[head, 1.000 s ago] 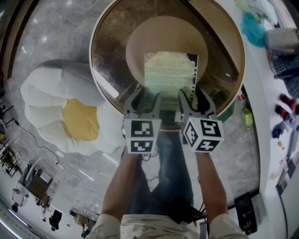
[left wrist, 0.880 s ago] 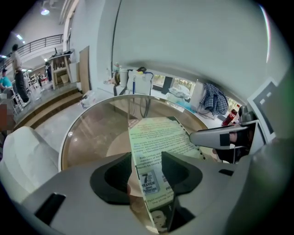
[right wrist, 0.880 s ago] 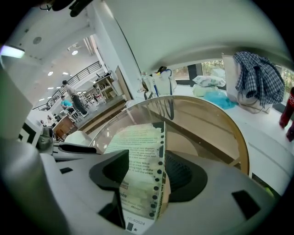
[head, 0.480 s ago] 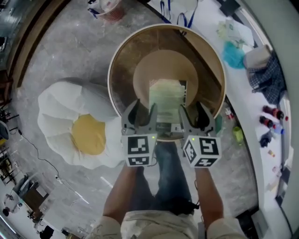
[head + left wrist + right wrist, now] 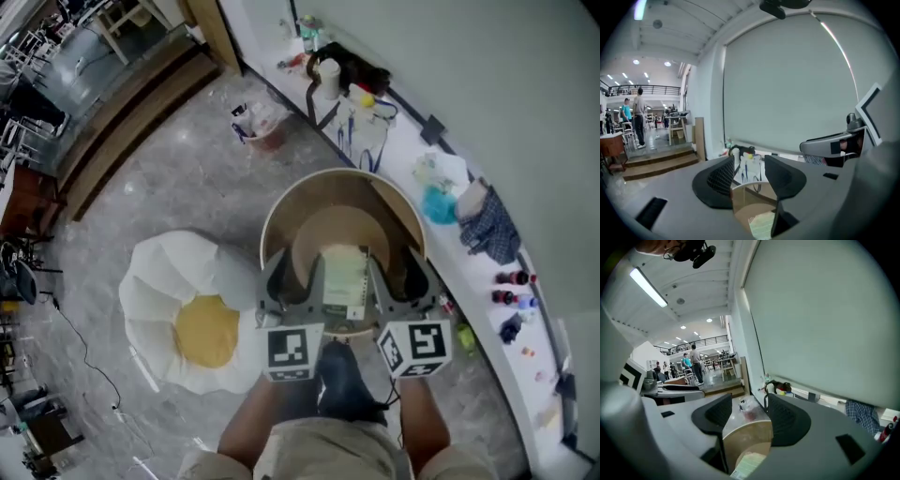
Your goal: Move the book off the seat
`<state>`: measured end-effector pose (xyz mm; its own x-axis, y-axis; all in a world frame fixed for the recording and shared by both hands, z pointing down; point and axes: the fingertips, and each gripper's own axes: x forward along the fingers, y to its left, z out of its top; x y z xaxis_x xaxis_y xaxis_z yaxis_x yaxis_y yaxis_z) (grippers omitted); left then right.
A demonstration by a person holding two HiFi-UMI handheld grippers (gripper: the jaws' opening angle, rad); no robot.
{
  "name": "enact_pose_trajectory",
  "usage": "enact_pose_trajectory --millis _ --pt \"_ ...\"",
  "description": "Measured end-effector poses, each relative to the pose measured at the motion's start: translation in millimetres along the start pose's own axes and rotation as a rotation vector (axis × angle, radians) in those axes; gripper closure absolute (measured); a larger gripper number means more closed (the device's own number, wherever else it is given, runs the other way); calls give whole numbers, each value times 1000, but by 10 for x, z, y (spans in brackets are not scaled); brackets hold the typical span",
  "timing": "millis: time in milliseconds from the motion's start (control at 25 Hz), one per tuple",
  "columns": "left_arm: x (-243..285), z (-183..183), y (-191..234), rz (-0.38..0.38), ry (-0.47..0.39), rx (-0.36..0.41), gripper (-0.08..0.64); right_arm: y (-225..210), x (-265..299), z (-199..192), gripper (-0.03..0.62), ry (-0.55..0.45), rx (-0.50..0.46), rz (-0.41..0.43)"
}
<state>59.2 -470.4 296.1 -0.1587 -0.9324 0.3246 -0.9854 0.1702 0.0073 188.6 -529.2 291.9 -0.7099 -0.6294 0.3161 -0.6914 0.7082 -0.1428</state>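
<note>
Marble floor (image 5: 159,187), round chair (image 5: 375,192) below you, egg-shaped cushion (image 5: 202,328) beside it. Book (image 5: 344,281) lies flat on the seat (image 5: 323,230). Your left gripper (image 5: 292,281) and right gripper (image 5: 398,279) hover over the chair, jaws wide apart, nothing between them.

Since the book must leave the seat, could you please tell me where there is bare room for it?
The grey floor is bare between the egg-shaped cushion, the wooden steps and the round chair. The white counter along the wall is crowded with bottles, cloths and cords.
</note>
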Motion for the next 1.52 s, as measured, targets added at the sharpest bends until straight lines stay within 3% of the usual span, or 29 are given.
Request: enact_pose_trajectory --millis 200,360,440,600,680,1000,1520 --pt "-584 903 365 36 -135 37 353 374 -460 840 374 -142 -48 -2" --pt "-849 1385 318 21 -257 27 355 517 -769 1260 390 -217 -76 4" --pt "-1011 1516 210 -23 -320 -5 429 599 -949 1373 450 -258 -91 -8" --pt "-1292 1579 162 -7 -345 3 512 811 -1247 1530 586 -326 -83 -13" --pt "-1386 1624 170 1 -370 30 557 884 -1329 1571 586 -341 -97 -24" --pt "-1486 1673 17 10 -395 87 557 746 -1441 1548 588 -336 -115 -85" --pt "-1541 1590 127 84 -388 73 558 716 -1272 1506 588 -283 -135 -35"
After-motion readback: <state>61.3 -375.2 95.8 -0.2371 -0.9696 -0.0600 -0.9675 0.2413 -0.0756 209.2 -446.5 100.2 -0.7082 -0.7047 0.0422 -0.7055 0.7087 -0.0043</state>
